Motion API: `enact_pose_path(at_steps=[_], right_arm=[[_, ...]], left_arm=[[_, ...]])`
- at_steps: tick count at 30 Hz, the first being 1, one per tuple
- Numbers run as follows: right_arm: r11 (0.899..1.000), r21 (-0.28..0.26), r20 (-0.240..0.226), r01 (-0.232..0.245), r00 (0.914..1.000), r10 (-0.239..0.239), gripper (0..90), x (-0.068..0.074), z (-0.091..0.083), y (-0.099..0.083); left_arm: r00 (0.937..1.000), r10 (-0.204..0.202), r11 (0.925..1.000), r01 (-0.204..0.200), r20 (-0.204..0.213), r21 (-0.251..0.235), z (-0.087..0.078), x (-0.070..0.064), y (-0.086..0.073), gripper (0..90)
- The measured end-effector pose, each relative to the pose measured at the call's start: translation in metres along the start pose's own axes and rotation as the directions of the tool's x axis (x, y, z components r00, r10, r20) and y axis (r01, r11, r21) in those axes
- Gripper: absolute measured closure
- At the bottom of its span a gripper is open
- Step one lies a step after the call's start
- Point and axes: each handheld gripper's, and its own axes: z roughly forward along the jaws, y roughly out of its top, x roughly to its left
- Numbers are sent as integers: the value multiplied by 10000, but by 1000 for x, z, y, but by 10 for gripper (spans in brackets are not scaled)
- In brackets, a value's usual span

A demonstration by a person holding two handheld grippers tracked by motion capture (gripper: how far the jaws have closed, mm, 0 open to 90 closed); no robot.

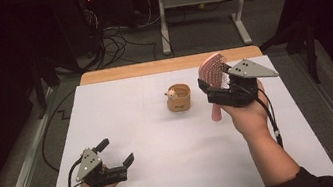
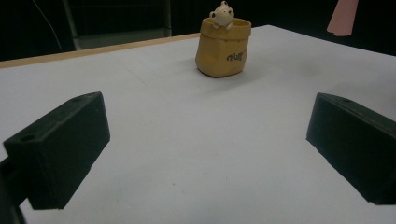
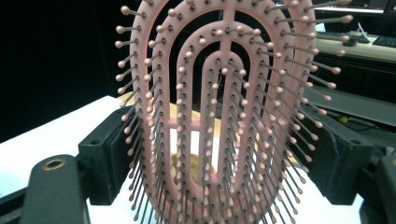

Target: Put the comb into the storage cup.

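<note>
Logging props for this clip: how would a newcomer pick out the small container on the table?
On the white table, look past the middle toward the far edge, left of the pink hairbrush held in the right gripper. The cup is a tan, sack-shaped pot with a small pale animal figure on its rim.

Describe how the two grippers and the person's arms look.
Both grippers, left and right, are black with blocky jaws, each topped by a grey three-cornered plate dotted with small marks. A black cable trails from each. The right arm ends in a dark sleeve.

black tools (image 1: 117, 152), grey plates, blk cables, dark sleeve.
</note>
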Motion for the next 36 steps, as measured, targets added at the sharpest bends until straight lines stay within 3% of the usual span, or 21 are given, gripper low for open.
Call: enact_pose_path(at_steps=[16,36], right_arm=[[9997,-229,78,-77,9999,78,205,0,7,12],[9997,-227,166,-66,9998,70,205,2,23,18]], left_arm=[[9999,132,9999,-132,112,-3,0,-2,0,0],[9998,7,10000,-5,185,-83,1,0,1,0]])
